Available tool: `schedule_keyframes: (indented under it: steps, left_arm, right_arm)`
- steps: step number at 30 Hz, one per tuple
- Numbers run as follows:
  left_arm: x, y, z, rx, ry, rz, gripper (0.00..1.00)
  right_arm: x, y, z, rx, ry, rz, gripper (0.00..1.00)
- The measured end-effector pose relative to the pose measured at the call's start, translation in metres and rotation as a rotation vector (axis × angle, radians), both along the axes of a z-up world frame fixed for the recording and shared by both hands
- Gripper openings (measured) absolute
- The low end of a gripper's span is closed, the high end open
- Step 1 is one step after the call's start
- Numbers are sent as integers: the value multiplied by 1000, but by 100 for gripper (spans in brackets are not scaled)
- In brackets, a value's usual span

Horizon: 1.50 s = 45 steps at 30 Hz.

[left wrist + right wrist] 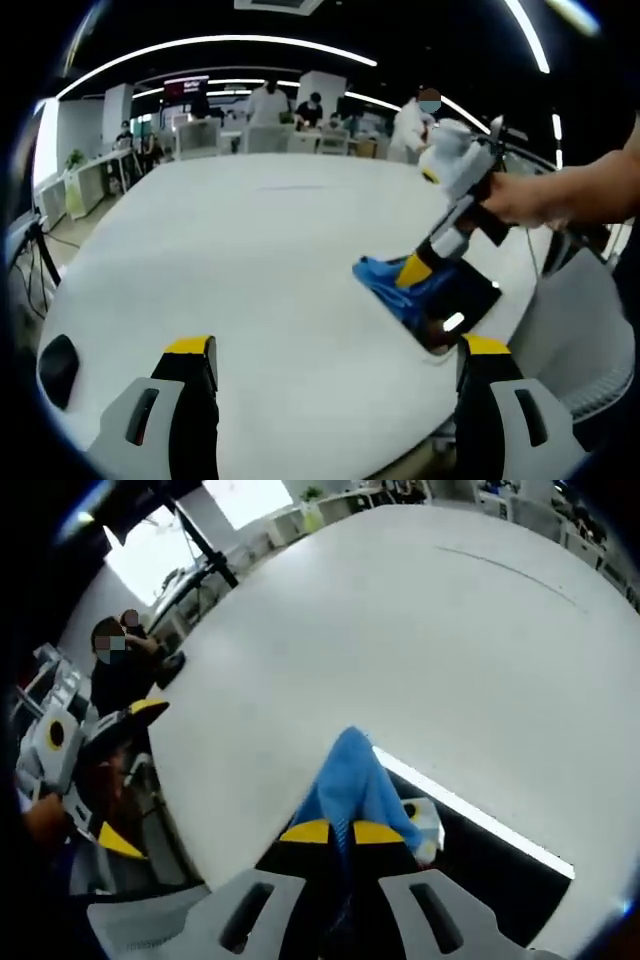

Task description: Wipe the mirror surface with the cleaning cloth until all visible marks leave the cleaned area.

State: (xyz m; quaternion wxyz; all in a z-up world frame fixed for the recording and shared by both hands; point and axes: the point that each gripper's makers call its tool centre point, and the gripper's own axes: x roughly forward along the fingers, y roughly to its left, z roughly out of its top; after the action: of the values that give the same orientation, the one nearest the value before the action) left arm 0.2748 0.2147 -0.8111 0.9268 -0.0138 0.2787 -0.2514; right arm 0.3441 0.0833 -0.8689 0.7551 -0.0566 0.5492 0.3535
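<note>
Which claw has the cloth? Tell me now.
The right claw: its yellow-tipped jaws are shut on the blue cleaning cloth, pressing it onto the dark mirror. The left claw stands open over the white table.

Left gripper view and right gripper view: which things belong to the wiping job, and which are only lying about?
Job:
- blue cloth, held in the right claw
- mirror

Lying about:
- white table
- black object at table edge
- desks behind

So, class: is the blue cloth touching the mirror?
Touching. In the left gripper view, the right gripper presses the blue cloth onto the mirror.
</note>
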Motion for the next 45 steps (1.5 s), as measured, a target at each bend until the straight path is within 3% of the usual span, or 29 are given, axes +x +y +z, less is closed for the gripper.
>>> schedule_keyframes:
  steps: [11,17,19,24,28,33,37,45]
  left_arm:
    - [-1,0,0,-1,0,1,100]
    - [-3,0,0,1,5,-2,100]
    - [-4,0,0,2,6,-7,100]
    - [-4,2,-1,5,7,-3,100]
    - [-3,-4,0,8,9,-18,100]
    - [-2,-7,0,6,4,-27,100]
    - [-2,-7,1,9,3,-27,100]
    - [1,-6,2,14,-1,-34,100]
  right_arm:
    - [30,3,0,-39,-63,-16,0]
    - [43,4,0,-3,-16,-77,0]
    - [42,4,0,0,0,-83,0]
    - [42,5,-2,-4,-38,-40,0]
    - [42,2,-2,43,-12,-52,0]
    - [39,2,-1,38,-39,-22,0]
    - [39,-2,-1,75,-4,-69,0]
    - [39,-24,0,58,-8,-73,0]
